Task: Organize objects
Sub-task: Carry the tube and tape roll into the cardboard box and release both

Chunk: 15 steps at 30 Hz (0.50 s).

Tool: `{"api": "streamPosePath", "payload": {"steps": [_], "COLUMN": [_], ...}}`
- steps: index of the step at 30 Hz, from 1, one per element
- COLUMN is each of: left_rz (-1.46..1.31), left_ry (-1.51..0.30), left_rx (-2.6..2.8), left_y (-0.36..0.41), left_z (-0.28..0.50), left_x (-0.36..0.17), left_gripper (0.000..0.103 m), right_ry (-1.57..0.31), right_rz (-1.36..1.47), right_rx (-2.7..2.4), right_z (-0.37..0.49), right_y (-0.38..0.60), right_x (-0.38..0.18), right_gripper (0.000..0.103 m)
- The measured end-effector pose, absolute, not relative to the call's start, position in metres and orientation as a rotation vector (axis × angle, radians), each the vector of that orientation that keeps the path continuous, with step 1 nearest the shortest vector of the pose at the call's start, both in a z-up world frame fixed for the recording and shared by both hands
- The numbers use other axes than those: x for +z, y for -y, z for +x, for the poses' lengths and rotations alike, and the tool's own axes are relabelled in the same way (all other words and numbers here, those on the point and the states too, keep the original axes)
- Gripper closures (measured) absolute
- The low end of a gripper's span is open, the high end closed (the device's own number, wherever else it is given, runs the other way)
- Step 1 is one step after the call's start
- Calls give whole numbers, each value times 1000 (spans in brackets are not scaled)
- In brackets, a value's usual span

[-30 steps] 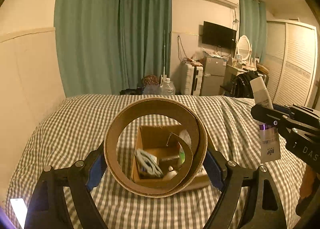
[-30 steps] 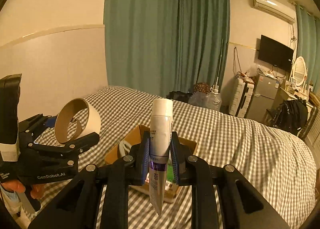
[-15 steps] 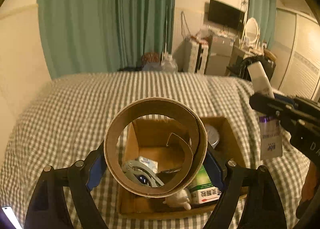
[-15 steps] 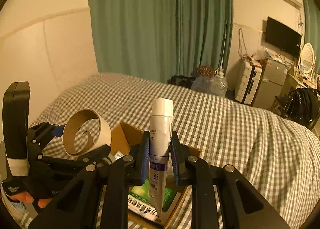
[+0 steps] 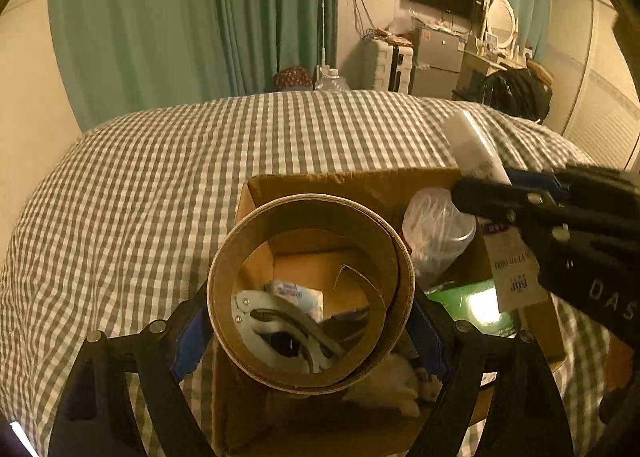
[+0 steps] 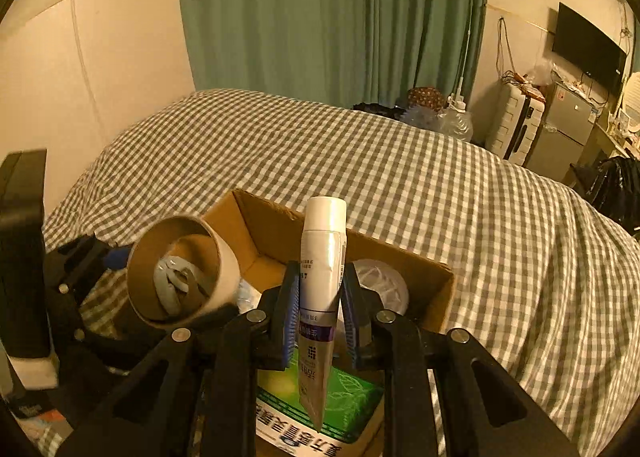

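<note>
My left gripper [image 5: 310,331] is shut on a brown cardboard tape core [image 5: 308,373], held over the near-left part of an open cardboard box [image 5: 344,179] on the bed. My right gripper [image 6: 319,319] is shut on a white tube with a purple band [image 6: 322,257], cap upward, above the box's right side [image 6: 438,293]. The tube [image 5: 474,155] shows at the right in the left wrist view, the core [image 6: 226,271] at the left in the right wrist view. Inside the box lie a green packet [image 6: 352,397], a clear plastic container [image 5: 436,233], a white plier-like tool [image 5: 276,315] and a small white packet [image 5: 298,293].
The box sits on a bed with a grey-and-white checked cover [image 6: 400,161]. A pale wall panel [image 6: 100,69] runs along the left and green curtains [image 6: 332,17] hang behind. A suitcase [image 6: 516,125], small fridge [image 6: 568,125] and black bag [image 5: 516,93] stand past the bed's far end.
Both grippers have moved forward and down over the box, which now fills the lower view. Each keeps its hold, the core on the left and the tube on the right.
</note>
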<state>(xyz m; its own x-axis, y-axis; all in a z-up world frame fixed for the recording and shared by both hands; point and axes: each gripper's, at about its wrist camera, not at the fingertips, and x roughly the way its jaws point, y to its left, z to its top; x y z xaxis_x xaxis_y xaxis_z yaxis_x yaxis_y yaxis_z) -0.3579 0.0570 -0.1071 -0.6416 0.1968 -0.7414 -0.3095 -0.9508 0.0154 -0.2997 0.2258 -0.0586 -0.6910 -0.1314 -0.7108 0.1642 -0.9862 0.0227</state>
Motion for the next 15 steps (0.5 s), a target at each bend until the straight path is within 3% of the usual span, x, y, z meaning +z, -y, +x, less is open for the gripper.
{"api": "streamPosePath", "payload": {"steps": [2, 4, 5, 7, 15], "left_rz": [-1147, -1129, -1118, -1095, -1038], "left_ry": [-215, -224, -231, -235, -205], "left_rx": [2600, 2598, 2604, 2621, 2684], "left_y": [-56, -55, -54, -50, -37], "left_z": [-357, -353, -351, -348, -313], "left_x": [-107, -107, -107, -103, -68], "left_gripper": [16, 15, 11, 6, 1], "right_ry": [-60, -69, -61, -26, 65], "right_rz": [1140, 1125, 1108, 1084, 1005], "right_rx": [-2749, -2772, -2781, -2811, -2924], "right_z": [-298, -295, -291, -284, -239], "right_y": [-222, -220, -220, -226, -252], "right_x": [-57, -54, -52, -47, 1], "right_gripper": [83, 74, 56, 39, 39]}}
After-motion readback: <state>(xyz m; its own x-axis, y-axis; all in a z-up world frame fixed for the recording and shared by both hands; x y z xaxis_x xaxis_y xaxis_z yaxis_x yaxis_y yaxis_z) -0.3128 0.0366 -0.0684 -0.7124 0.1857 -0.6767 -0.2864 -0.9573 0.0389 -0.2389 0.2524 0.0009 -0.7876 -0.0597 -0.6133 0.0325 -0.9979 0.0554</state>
